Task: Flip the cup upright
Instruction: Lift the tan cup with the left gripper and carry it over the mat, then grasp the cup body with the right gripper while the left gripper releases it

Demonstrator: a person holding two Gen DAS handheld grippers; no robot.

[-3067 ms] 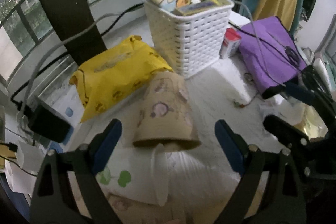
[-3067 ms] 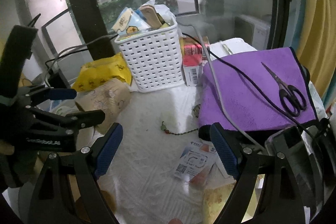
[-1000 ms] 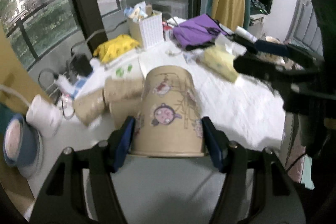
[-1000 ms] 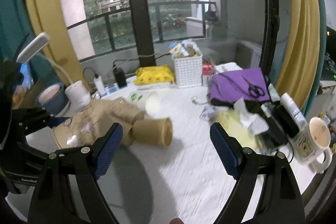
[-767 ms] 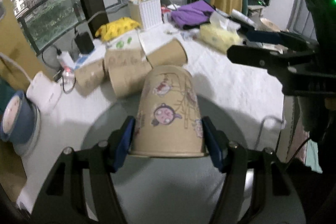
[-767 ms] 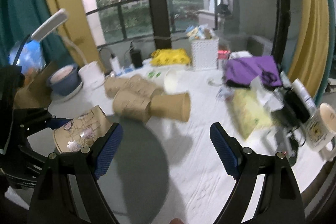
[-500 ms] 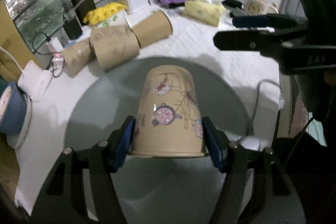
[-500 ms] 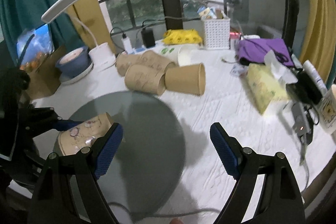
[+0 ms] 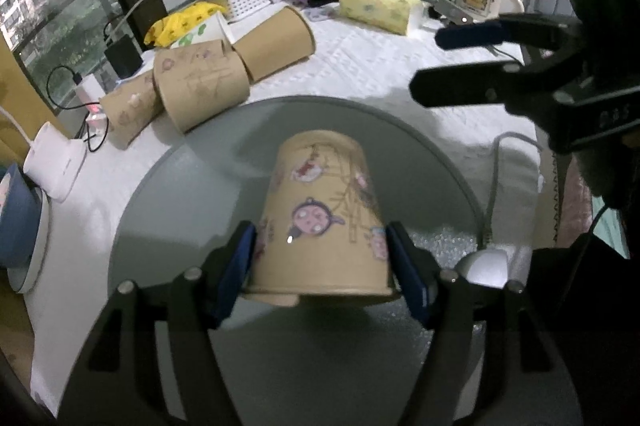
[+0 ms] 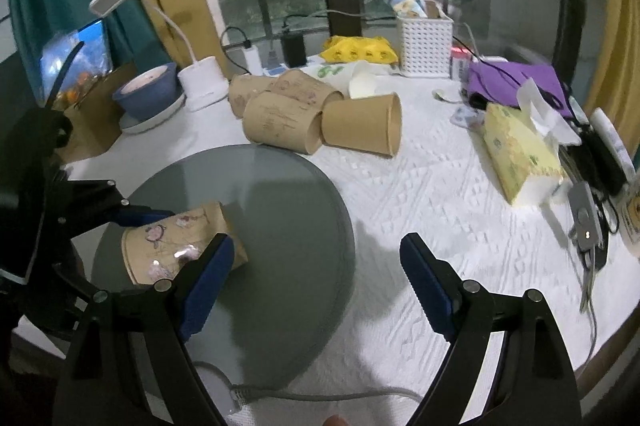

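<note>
A brown paper cup with cartoon prints [image 9: 322,222] is held in my left gripper [image 9: 322,266], which is shut on it near the rim. The cup's closed bottom points away from the camera and its rim faces the camera. In the right wrist view the same cup [image 10: 180,242] hangs tilted just above a round grey mat [image 10: 280,226], with the left gripper around it at the left. My right gripper [image 10: 316,282] is open and empty over the mat's right edge; it also shows in the left wrist view [image 9: 488,62] at the upper right.
Several brown paper cups [image 10: 316,122] lie on their sides behind the mat on the white tablecloth. A yellow tissue box [image 10: 520,154], purple cloth [image 10: 516,78], white basket [image 10: 426,46], desk lamp [image 10: 200,78] and blue bowl [image 10: 146,94] stand around. A cable [image 10: 320,394] runs along the mat's front edge.
My left gripper has carried the cup from the pile near the basket back over the grey mat and lowered it towards the mat. My right gripper stayed open and drew back along with it.
</note>
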